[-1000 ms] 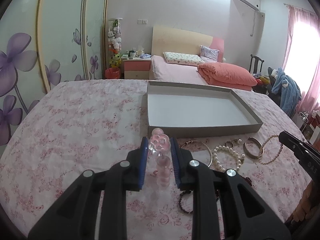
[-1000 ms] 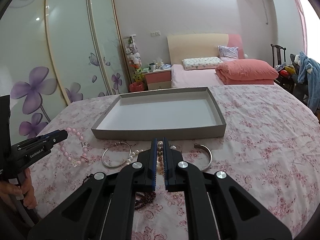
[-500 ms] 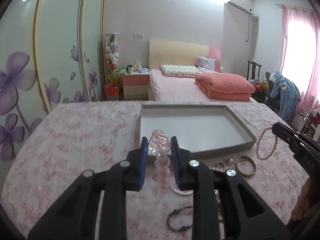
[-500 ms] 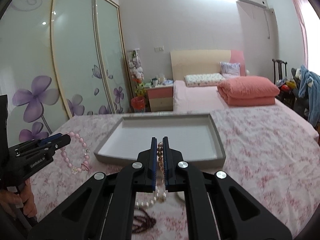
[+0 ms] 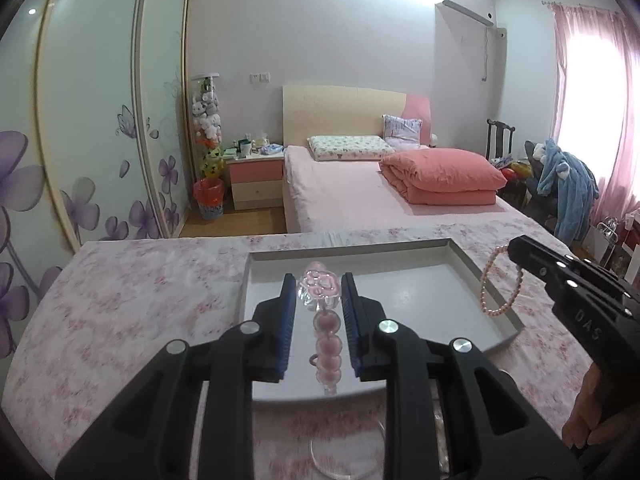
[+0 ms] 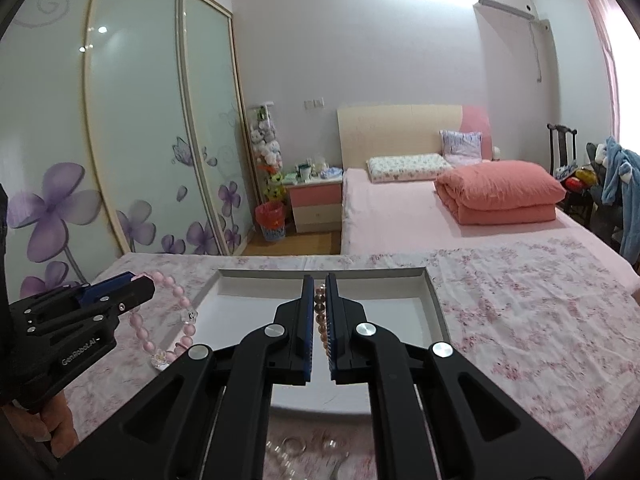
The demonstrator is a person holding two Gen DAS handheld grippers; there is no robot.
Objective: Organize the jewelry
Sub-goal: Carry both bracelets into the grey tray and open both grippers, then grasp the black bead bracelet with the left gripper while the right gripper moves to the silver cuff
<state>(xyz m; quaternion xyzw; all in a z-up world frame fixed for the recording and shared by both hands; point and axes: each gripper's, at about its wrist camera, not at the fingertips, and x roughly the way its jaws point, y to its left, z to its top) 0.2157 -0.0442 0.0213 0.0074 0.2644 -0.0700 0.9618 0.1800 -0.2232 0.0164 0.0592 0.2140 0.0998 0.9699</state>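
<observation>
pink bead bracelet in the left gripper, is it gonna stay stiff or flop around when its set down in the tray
Probably floppy: the pink bead bracelet hangs in a loose loop from the left gripper. Its round beads look smooth, so they may roll or slide a little on the tray's flat floor. The clear flower bead looks glassy, so it is best lowered gently.

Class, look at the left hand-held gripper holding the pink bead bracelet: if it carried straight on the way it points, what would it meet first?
Probably the white floor of the grey tray, since the left hand-held gripper tilts downward over it; depth is uncertain. The pink bead bracelet hanging below would likely touch first.
</observation>
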